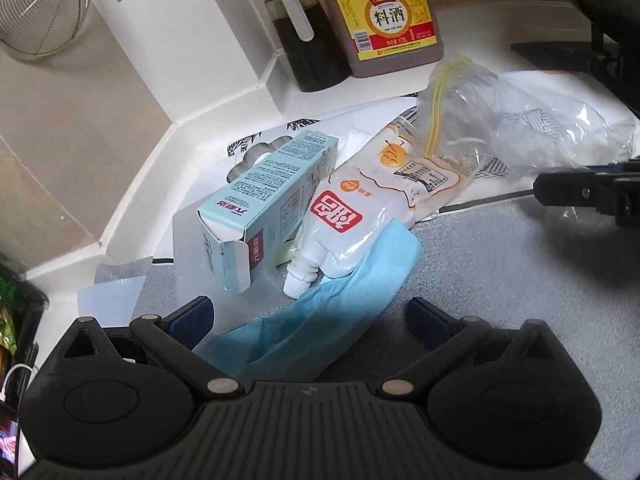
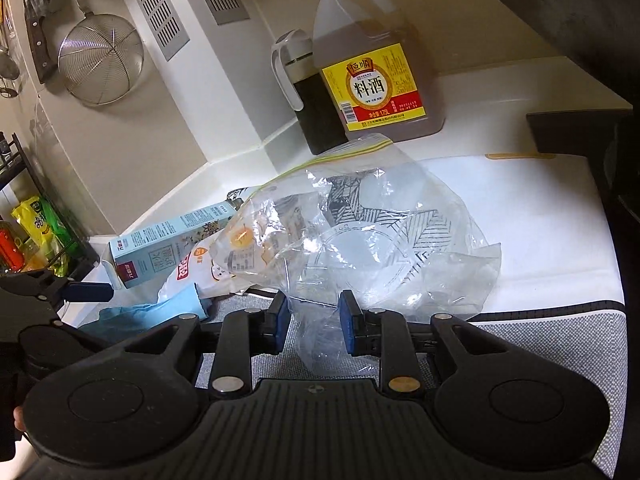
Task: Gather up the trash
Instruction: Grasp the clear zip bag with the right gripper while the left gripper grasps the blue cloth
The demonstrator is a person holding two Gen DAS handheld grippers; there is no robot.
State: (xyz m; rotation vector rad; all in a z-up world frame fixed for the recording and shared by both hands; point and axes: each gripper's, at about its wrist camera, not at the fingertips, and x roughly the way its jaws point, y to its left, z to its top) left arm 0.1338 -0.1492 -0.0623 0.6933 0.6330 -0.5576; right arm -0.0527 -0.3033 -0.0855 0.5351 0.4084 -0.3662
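Blue glove point(image 1: 316, 320) lies between the left gripper's point(image 1: 310, 322) parted jaws; right gripper point(image 2: 312, 316) straddles clear bag point(image 2: 360, 232), unclamped.

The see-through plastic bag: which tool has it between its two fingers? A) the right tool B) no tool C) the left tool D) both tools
A: in the right wrist view the crumpled clear plastic bag has its near end between the blue pads of the right tool, while the left tool stands open over the blue glove.
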